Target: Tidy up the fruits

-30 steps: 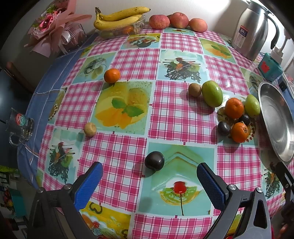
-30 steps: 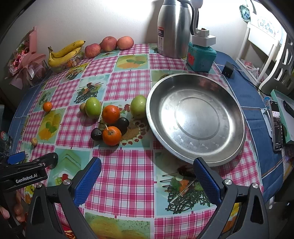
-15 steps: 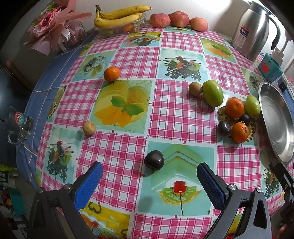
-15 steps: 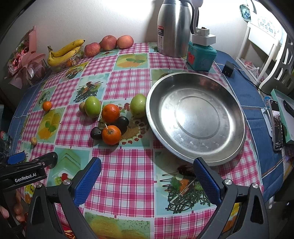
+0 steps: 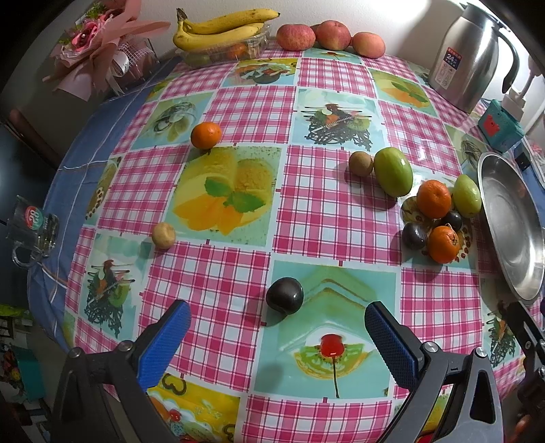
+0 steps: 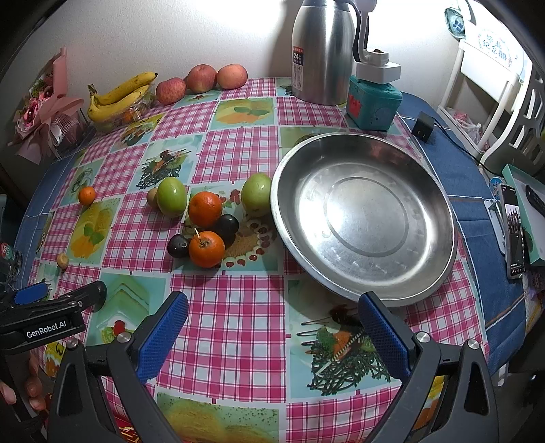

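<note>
Left gripper: jaws spread wide, nothing between them, held low over the near edge of the desk; the gap is already lined up on the dark plum just ahead, which suggests that fruit is the next pick.
Right gripper: likewise wide open and empty, hanging over the checked cloth just short of the steel pan, probably waiting its turn near the place where fruit is to go.
Pan: empty, on the right side of the desk; judged the collecting dish, so no fruit has been sorted yet.
Cluster beside pan: two oranges, two dark plums and a green fruit packed together, the green one touching or nearly touching the pan's rim; a short carry for the right gripper.
Further left: a second green fruit with a small brown fruit against it.
Strays: a small orange and a pale round fruit well apart on the left half, within the left gripper's side.
Back edge: bananas and three apples against the wall, near a steel flask.
Risk: round fruit may roll when nudged by one finger.
</note>
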Demonstrator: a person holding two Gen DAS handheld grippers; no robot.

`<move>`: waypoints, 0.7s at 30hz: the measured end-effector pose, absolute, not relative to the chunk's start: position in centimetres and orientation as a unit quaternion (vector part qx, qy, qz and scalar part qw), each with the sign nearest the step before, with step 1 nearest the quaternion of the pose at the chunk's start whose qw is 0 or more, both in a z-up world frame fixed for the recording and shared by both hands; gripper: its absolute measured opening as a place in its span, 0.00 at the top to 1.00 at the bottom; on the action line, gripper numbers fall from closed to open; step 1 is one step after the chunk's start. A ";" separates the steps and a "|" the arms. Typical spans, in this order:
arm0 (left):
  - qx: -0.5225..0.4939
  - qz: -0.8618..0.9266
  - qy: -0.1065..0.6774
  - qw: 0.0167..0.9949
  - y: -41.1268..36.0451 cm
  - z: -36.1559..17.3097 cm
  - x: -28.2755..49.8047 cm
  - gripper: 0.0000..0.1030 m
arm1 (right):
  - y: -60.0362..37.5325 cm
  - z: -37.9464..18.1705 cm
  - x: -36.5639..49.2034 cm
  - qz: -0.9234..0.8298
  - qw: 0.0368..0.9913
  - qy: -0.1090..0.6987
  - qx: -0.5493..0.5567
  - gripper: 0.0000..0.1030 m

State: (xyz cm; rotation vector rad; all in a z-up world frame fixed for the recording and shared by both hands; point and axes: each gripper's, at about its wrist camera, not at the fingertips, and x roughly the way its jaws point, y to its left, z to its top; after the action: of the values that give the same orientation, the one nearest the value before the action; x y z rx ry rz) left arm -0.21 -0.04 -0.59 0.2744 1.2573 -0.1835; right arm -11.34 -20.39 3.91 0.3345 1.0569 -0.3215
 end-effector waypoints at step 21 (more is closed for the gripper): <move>0.116 -0.108 0.526 0.835 3.2 2.9 0.6 0.00 | -19.0 4.0 -10.4 -0.132 0.811 0.554 0.135 0.03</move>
State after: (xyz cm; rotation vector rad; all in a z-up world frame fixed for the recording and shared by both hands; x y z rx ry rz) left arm 0.60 3.23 2.86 0.2461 1.1144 -0.2289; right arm -10.38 -18.99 3.96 0.2886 1.1824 -0.2810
